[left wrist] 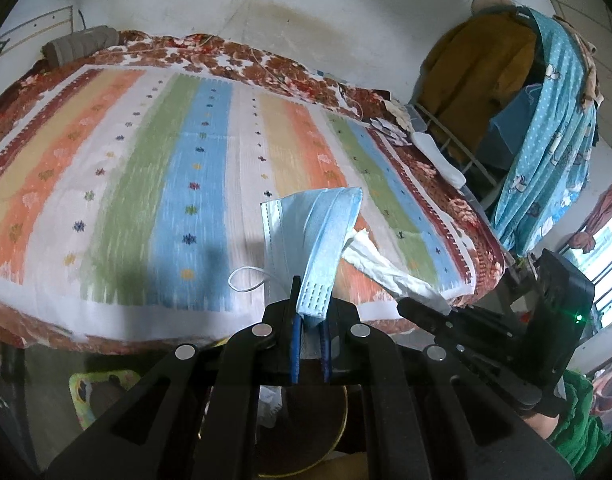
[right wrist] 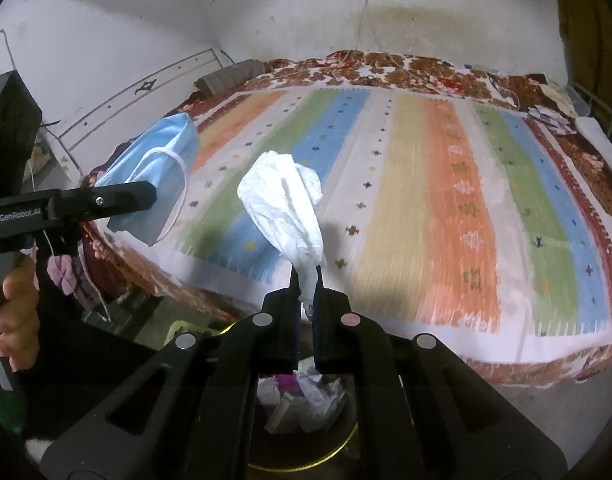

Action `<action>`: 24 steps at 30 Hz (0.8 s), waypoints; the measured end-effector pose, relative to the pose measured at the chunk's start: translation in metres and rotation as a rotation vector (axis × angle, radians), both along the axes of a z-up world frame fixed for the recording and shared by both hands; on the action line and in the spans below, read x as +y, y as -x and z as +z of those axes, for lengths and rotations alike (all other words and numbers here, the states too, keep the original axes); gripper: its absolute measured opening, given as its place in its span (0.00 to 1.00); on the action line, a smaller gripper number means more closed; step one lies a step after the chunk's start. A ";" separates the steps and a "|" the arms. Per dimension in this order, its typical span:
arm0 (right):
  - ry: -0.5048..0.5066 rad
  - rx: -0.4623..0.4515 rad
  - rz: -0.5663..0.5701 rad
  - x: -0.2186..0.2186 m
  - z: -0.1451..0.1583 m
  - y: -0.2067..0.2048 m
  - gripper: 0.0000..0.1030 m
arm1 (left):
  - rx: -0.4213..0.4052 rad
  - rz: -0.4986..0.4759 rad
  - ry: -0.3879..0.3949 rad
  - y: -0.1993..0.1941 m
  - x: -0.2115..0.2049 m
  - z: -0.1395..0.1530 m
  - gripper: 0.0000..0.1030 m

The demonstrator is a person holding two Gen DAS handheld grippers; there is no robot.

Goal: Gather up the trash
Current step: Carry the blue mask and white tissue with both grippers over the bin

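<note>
My left gripper is shut on a light blue face mask, which stands up from the jaws with a white ear loop hanging at its left. In the right wrist view the same mask shows at the left, clamped in the left gripper. My right gripper is shut on a crumpled white tissue; that tissue also appears at the right of the left wrist view, in the right gripper. Both grippers hover over a dark bin with a yellow rim, which holds paper scraps.
A bed with a striped multicolour sheet fills the view ahead, its near edge just past the bin. Clothes and a blue cloth hang on a rack at the bed's right. A small colourful stool stands on the floor left of the bin.
</note>
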State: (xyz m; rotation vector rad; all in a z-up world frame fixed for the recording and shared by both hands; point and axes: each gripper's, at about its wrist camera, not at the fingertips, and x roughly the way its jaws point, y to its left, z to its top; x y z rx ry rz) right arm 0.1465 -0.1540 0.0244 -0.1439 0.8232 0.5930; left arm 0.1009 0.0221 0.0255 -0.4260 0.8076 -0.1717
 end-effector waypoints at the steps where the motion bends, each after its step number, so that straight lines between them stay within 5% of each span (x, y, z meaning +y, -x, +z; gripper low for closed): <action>1: 0.004 0.008 -0.002 -0.001 -0.003 0.002 0.04 | 0.004 0.003 0.001 0.002 -0.001 -0.002 0.07; 24: 0.227 0.232 -0.026 0.018 -0.084 0.028 0.04 | 0.337 0.090 0.028 0.016 -0.018 -0.083 0.07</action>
